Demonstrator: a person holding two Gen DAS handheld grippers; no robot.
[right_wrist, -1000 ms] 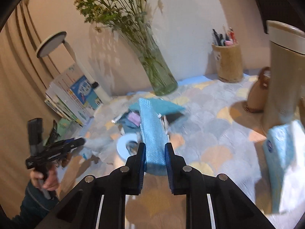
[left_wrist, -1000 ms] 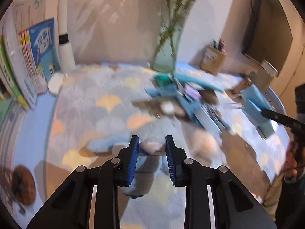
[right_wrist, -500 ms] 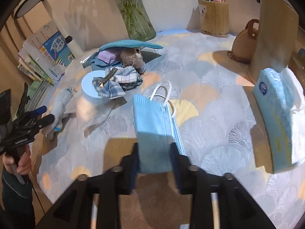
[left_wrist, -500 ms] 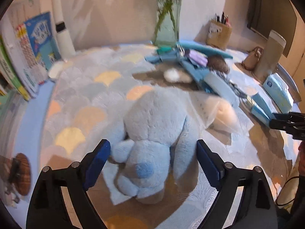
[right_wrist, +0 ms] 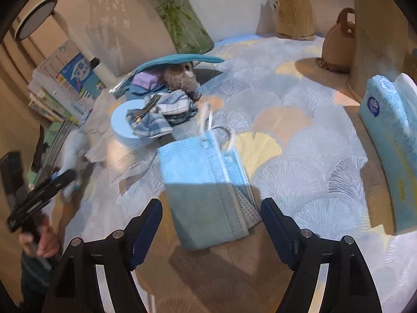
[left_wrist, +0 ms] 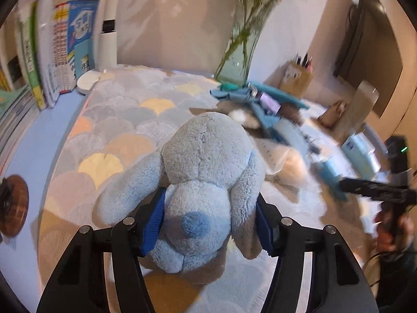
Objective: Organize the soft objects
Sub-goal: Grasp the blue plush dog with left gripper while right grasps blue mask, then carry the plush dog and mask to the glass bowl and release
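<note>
My left claw (left_wrist: 208, 224) is clenched on the snout of the blue plush dog (left_wrist: 200, 182), to carry it. My right claw (right_wrist: 211, 224) stands released over the face masks (right_wrist: 208, 182), lying on the worktop (right_wrist: 299, 143).

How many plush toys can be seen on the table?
2: the blue plush dog between the left gripper fingers, and a brown plush toy under the teal cover. Clutter may hide more.

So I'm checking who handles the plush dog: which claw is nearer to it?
Left. The left claw grips the plush dog by its head; the right claw is open over the mask, well away.
</note>
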